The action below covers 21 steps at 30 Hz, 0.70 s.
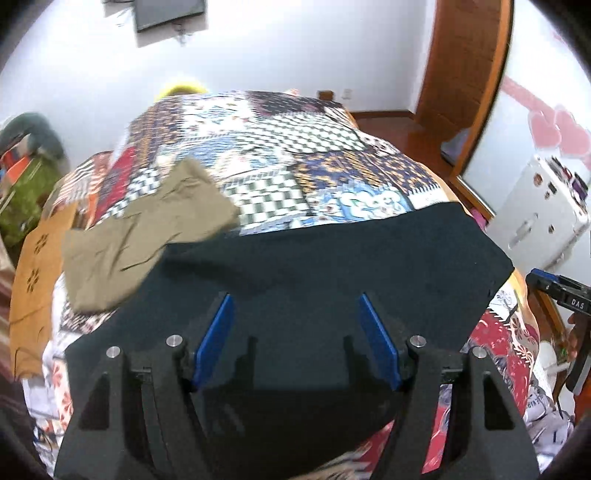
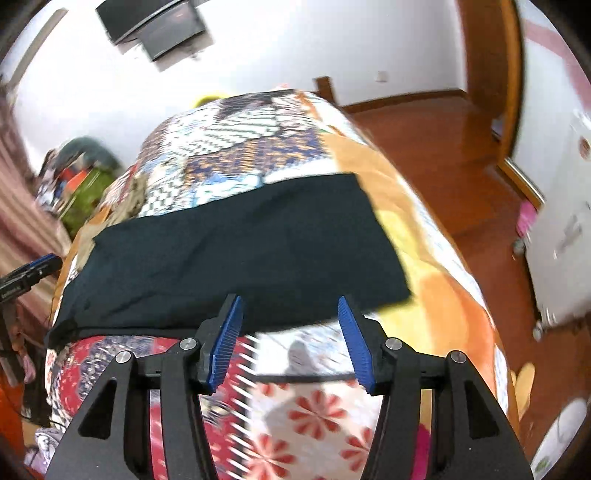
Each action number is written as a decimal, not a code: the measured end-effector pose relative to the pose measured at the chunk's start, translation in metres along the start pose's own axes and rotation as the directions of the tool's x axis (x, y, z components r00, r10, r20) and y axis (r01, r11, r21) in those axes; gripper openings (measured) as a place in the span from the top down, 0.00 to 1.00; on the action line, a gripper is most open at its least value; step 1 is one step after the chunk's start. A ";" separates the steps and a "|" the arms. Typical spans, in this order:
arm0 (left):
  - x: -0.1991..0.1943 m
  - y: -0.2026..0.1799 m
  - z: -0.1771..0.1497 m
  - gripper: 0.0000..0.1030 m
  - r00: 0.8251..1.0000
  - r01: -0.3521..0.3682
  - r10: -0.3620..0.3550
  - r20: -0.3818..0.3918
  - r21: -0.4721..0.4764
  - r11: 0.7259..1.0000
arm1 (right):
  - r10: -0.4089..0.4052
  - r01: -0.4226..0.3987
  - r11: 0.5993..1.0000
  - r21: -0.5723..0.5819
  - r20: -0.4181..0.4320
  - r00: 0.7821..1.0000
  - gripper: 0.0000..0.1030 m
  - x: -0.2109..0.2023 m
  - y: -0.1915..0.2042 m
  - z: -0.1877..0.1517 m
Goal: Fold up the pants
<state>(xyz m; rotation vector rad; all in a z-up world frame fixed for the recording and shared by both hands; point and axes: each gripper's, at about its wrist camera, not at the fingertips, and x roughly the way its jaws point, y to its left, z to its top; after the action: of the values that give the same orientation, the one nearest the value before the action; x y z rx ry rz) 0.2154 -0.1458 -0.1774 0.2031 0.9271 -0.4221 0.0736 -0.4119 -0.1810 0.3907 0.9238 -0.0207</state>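
Note:
Dark navy pants lie spread flat across the near end of a bed with a patchwork cover. They show in the right wrist view as a wide dark band. My left gripper is open and empty, hovering over the pants' near part. My right gripper is open and empty, just above the pants' near edge, toward their right end. A khaki garment lies crumpled at the pants' far left, partly on them. The right gripper's body shows at the right edge of the left wrist view.
A white cabinet stands right of the bed on a wooden floor. A wooden door frame is at the far right. A heap of clothes sits left of the bed. A dark screen hangs on the far wall.

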 end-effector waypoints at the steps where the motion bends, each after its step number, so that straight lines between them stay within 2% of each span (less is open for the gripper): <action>1: 0.006 -0.007 0.004 0.33 1.000 0.003 -0.003 -0.010 0.017 1.000 | -0.003 0.003 1.000 0.013 -0.002 1.000 0.51 0.000 -0.004 -0.001; 5: 0.029 -0.032 0.011 0.33 0.998 0.018 -0.014 -0.061 0.070 0.997 | 0.007 -0.006 0.997 0.081 -0.008 1.000 0.50 0.006 -0.021 -0.009; 9: 0.051 -0.049 0.011 0.33 0.993 0.019 -0.007 -0.115 0.100 0.995 | 0.054 -0.049 0.987 0.151 -0.028 0.998 0.46 0.019 -0.031 -0.014; 18: 0.084 -0.054 0.003 0.33 0.977 0.020 -0.002 -0.213 0.084 0.996 | 0.114 -0.104 0.969 0.223 -0.034 0.993 0.45 0.038 -0.046 -0.012; 21: 0.088 -0.052 0.002 0.27 0.978 0.017 -0.003 -0.207 0.066 0.998 | 0.120 -0.112 0.970 0.217 -0.023 0.993 0.44 0.041 -0.047 -0.008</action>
<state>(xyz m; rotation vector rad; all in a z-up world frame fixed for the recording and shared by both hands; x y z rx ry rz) 0.2408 -0.2164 -0.2465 0.3088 1.1195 -0.4477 0.0835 -0.4470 -0.2328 0.6482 0.9359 -0.0071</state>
